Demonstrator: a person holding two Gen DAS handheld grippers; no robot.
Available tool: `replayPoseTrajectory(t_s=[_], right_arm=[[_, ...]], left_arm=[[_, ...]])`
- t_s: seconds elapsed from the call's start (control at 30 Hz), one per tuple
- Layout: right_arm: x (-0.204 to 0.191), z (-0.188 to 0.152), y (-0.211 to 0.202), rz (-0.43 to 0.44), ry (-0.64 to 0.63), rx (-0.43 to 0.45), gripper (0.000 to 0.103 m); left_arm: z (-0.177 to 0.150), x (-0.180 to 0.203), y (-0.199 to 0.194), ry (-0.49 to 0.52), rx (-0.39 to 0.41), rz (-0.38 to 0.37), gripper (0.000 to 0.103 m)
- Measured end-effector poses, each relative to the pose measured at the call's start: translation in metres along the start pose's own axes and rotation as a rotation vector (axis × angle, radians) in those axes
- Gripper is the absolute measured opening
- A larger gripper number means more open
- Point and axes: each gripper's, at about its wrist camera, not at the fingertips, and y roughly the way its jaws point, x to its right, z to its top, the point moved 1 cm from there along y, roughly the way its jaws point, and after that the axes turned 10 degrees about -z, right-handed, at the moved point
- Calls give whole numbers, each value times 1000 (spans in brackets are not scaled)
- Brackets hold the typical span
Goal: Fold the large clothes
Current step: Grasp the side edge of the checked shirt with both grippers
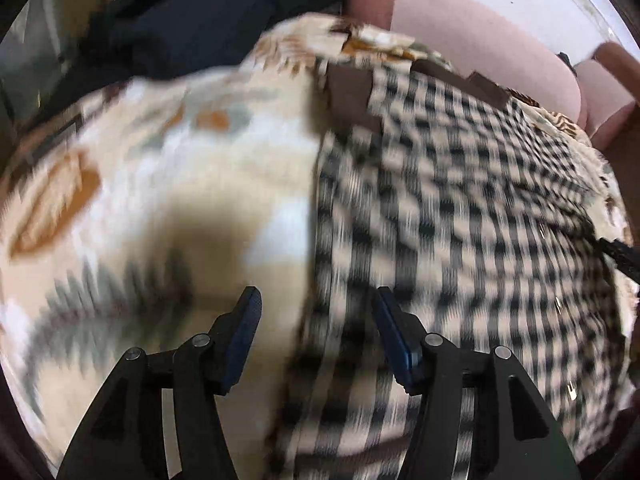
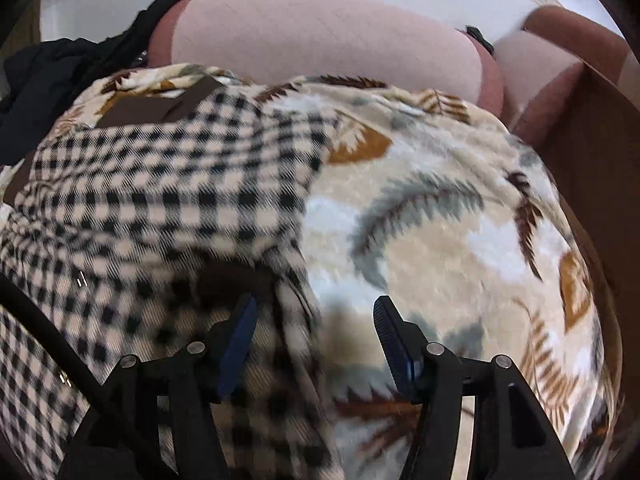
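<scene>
A leaf-patterned blanket [image 2: 460, 208] covers the sofa [image 2: 320, 36]; the checked garment [image 1: 460, 208] lies spread on it. Both the left gripper [image 1: 316, 300] and right gripper [image 2: 316, 308] hang over its side edges, jaws apart, holding nothing. It looks like the reach before a fold; next, each must pinch an edge.

Blk/cream check garment [image 1: 460, 208] flat on blanket [image 1: 180, 152]

Leaf-patterned blanket [image 2: 460, 208] as the surface; checked garment [image 2: 160, 208] lying on it, dark clothing [image 1: 200, 16] at its far edge
</scene>
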Motion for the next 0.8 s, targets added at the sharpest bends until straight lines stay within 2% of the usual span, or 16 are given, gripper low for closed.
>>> replayPoseTrajectory(t_s=[0.03, 0.1, 0.17, 0.2, 0.4, 0.6, 0.73, 0.8], right_arm=[[4, -6, 2, 0, 10, -24, 64], [13, -20, 5, 11, 42, -80, 64], [25, -40, 10, 76, 110, -170, 64], [32, -50, 13, 144, 158, -220, 64], [66, -100, -8, 455, 354, -291, 65], [78, -168, -42, 686, 447, -274, 65], [81, -206, -60, 798, 498, -256, 63], [77, -223, -68, 818, 503, -241, 62]], left_arm=[[-11, -1, -6, 5, 12, -16, 55], [-25, 2, -13, 22, 10, -35, 42], [-38, 4, -21, 23, -1, -77, 27], [-44, 4, -25, 15, -7, -103, 25], [-85, -2, -44, -109, -14, -281, 23], [-119, -13, -62, -228, 9, -443, 23], [-139, -20, -72, -246, 26, -471, 23], [-148, -24, -77, -245, 43, -473, 26]])
